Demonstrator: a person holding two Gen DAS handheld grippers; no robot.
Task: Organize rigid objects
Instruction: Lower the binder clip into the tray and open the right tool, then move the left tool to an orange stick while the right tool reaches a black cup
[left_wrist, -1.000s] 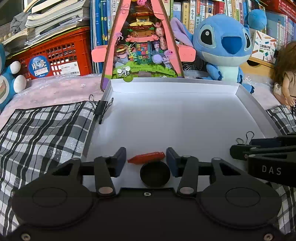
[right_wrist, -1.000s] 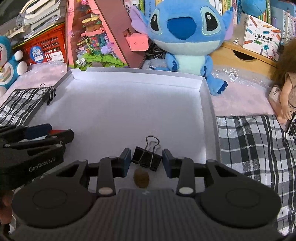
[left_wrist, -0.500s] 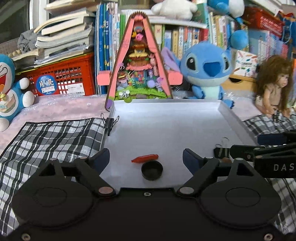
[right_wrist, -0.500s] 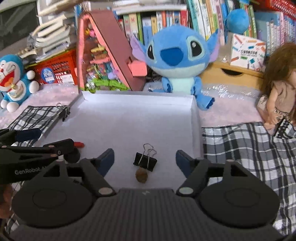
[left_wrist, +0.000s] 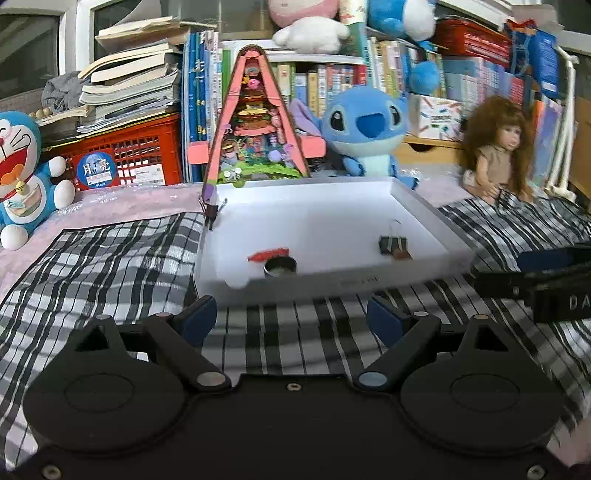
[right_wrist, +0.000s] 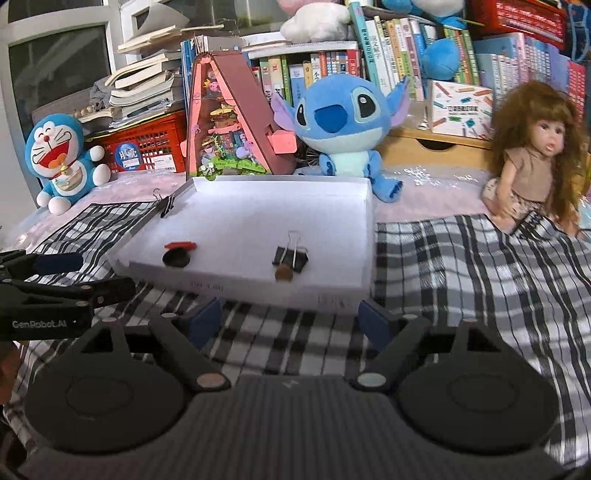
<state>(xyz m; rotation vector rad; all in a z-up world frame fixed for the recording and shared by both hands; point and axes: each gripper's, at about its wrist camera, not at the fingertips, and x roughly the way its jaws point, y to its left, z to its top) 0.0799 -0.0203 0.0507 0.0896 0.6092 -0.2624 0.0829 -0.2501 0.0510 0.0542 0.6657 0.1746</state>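
A shallow white tray (left_wrist: 332, 218) (right_wrist: 258, 221) lies on a plaid cloth. Inside, near its front wall, rest a red marker-like piece (left_wrist: 267, 254) (right_wrist: 180, 245), a round black cap (left_wrist: 280, 266) (right_wrist: 176, 257), a black binder clip (left_wrist: 392, 244) (right_wrist: 290, 256) and a small brown lump (left_wrist: 402, 254) (right_wrist: 283, 274). My left gripper (left_wrist: 291, 314) hovers over the cloth in front of the tray, jaws opening, nothing between them. My right gripper (right_wrist: 290, 317) is beside it on the right, also opening and empty.
Another binder clip (left_wrist: 211, 215) (right_wrist: 166, 205) grips the tray's left rim. Behind the tray stand a pink triangular model house (left_wrist: 255, 122), a blue plush (left_wrist: 365, 129), a red crate (left_wrist: 122, 155) and shelves of books. A doll (right_wrist: 535, 162) sits right, a blue cat plush (right_wrist: 59, 158) left.
Both grippers have pulled back out of the tray to the cloth in front of it, and their jaws have spread wide. The four small items stay where they lay in the tray.
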